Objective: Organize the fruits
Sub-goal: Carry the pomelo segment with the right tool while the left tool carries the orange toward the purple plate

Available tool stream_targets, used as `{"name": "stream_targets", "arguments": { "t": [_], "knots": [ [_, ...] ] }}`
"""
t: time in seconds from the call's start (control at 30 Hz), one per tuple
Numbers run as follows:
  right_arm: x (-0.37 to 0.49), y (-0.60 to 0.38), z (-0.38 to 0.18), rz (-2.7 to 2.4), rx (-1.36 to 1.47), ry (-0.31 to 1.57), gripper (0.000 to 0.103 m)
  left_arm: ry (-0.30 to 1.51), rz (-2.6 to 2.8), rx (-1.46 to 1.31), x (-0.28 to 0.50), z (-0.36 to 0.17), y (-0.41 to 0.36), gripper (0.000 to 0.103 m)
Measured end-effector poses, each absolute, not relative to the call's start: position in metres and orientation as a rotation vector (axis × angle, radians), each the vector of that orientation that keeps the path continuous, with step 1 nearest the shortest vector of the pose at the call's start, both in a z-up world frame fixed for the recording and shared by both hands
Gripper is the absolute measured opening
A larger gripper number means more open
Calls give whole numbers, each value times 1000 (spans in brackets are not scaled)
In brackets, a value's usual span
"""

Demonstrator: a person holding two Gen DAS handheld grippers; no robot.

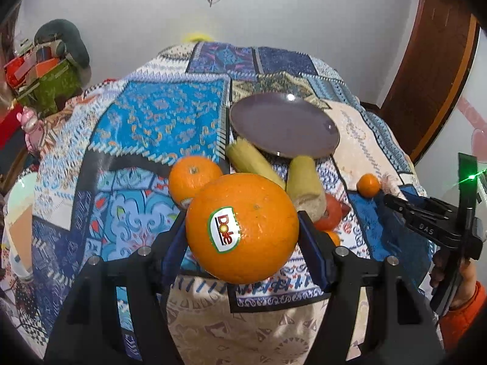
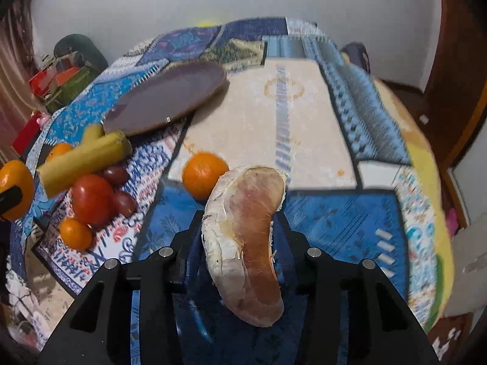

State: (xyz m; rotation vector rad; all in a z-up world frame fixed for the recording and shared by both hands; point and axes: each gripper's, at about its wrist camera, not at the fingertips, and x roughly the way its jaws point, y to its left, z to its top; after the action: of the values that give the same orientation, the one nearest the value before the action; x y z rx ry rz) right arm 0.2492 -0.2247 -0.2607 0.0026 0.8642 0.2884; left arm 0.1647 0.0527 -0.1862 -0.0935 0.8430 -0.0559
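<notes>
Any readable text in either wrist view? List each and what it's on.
"Dole": sticker on the big orange held in the left gripper.
"DAS": white letters on the right gripper body, left wrist view.
Right wrist view: no readable text.

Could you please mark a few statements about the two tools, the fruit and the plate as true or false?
1. The left tool grips a large orange with a Dole sticker. True.
2. The purple plate already holds two oranges. False: nothing lies on the plate in either view.
3. The right tool grips a pomelo wedge with pink flesh and white pith. True.
4. The red tomato sits on the plate. False: it lies on the patterned cloth among small oranges and dark red fruits.
5. Both pale yellow stalk pieces lie on the cloth just in front of the plate. True.
</notes>
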Motion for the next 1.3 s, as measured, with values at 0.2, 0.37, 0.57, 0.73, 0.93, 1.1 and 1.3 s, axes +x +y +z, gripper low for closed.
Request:
{"name": "stream_targets", "arguments": {
  "t": [0.2, 0.37, 0.57, 0.73, 0.93, 1.1, 1.3],
  "knots": [
    [246, -226, -225, 295, -10, 768, 40, 791, -56, -79, 171, -165, 53, 68],
    [253, -222, -200, 306, -10, 702, 40, 749, -57, -61, 180, -148, 51, 68],
    [262, -214, -184, 321, -12, 651, 40, 706, -64, -43, 194, -131, 48, 68],
    [268, -208, -176, 329, -26, 625, 40, 688, -74, -31, 211, -123, 45, 68],
    [279, -199, -166, 350, -21, 592, 40, 679, -86, -15, 235, -118, 39, 68],
    [292, -189, -159, 365, -27, 567, 40, 682, -93, -19, 254, -119, 37, 68],
    [312, -180, -160, 374, -32, 563, 40, 712, -92, -15, 279, -131, 35, 68]
  ]
}}
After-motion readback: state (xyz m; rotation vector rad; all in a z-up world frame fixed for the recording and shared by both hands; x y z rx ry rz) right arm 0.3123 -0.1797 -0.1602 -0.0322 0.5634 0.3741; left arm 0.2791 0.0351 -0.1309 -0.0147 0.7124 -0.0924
